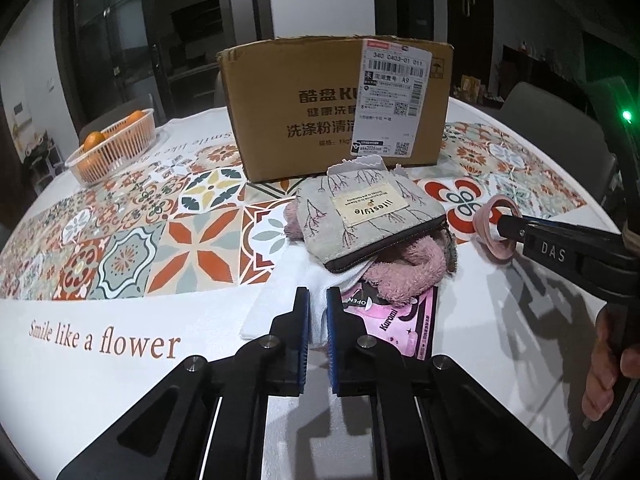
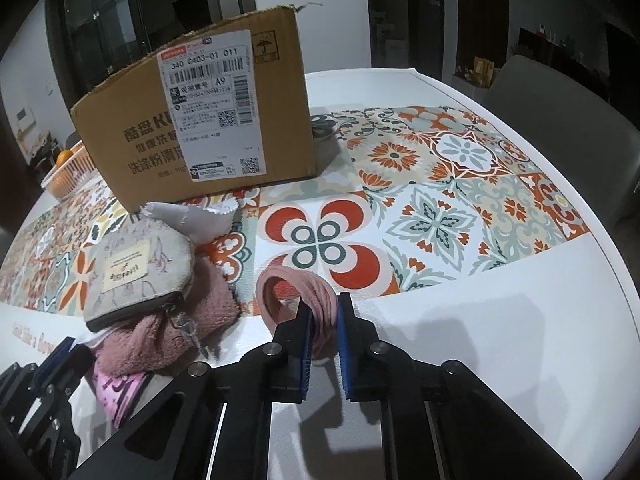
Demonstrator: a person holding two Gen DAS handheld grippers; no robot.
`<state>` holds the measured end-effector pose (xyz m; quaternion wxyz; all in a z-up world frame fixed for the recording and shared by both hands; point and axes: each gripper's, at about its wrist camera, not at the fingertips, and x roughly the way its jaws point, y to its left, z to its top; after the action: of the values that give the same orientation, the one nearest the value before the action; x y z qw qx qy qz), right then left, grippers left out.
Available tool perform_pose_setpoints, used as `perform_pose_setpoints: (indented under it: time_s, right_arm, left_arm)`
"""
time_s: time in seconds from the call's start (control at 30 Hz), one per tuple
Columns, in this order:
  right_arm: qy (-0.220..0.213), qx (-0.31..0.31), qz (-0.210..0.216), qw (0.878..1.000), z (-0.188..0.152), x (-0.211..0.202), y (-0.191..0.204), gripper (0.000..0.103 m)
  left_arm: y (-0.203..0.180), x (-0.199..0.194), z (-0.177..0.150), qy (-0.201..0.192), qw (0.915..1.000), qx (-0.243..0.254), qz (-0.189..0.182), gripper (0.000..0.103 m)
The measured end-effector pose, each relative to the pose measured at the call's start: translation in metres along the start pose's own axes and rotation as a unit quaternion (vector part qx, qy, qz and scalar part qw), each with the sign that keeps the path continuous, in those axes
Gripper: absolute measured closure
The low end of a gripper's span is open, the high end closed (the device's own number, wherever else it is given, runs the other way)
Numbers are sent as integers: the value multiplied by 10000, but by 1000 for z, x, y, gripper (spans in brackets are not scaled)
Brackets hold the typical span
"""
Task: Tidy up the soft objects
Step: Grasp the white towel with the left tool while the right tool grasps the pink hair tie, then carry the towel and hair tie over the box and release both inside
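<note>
A pile of soft things lies before the cardboard box (image 1: 332,108): a grey fabric pouch (image 1: 368,220) on top of a fluffy pink cloth (image 1: 408,272), a white cloth (image 1: 288,300) and a pink Kuromi packet (image 1: 404,328). My left gripper (image 1: 318,300) is shut on the near edge of the white cloth. My right gripper (image 2: 323,308) is shut on a bundle of pink hair ties (image 2: 296,300), right of the pile; the bundle also shows in the left wrist view (image 1: 494,226). The pouch (image 2: 140,272) and the pink cloth (image 2: 168,332) show in the right wrist view.
A basket of oranges (image 1: 112,144) stands at the far left of the table. The patterned tablecloth (image 2: 460,200) covers the table, with white margins at the front. Grey chairs (image 2: 560,96) stand behind the table on the right. A light cloth scrap (image 2: 192,216) lies against the box.
</note>
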<state>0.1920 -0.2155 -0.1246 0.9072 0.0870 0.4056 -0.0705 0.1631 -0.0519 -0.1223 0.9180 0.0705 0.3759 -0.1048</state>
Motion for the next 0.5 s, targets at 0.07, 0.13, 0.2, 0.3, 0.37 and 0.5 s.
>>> perform_pose_setpoints:
  time_s: [0.07, 0.13, 0.2, 0.3, 0.37, 0.5]
  right_arm:
    - [-50, -13, 15, 10000, 0, -6, 2, 90]
    - [-102, -36, 31, 9999, 0, -12, 4, 90]
    - [-142, -46, 52, 9999, 0, -18, 6, 90]
    - [-210, -36, 92, 9997, -1, -29, 8, 90]
    - [-246, -34, 118, 9996, -1, -35, 10, 90]
    - [-362, -52, 167, 9992, -1, -49, 14, 90]
  left_arm:
    - [2, -4, 0, -49, 10000, -41, 6, 93]
    - [3, -9, 0, -105, 9999, -60, 8, 93]
    - [4, -14, 0, -150, 9999, -84, -3, 94]
    - [5, -23, 1, -254, 9996, -107, -6, 94]
    - [7, -30, 2, -330, 9994, -127, -19, 94]
    - [10, -45, 5, -495, 9986, -184, -27, 94]
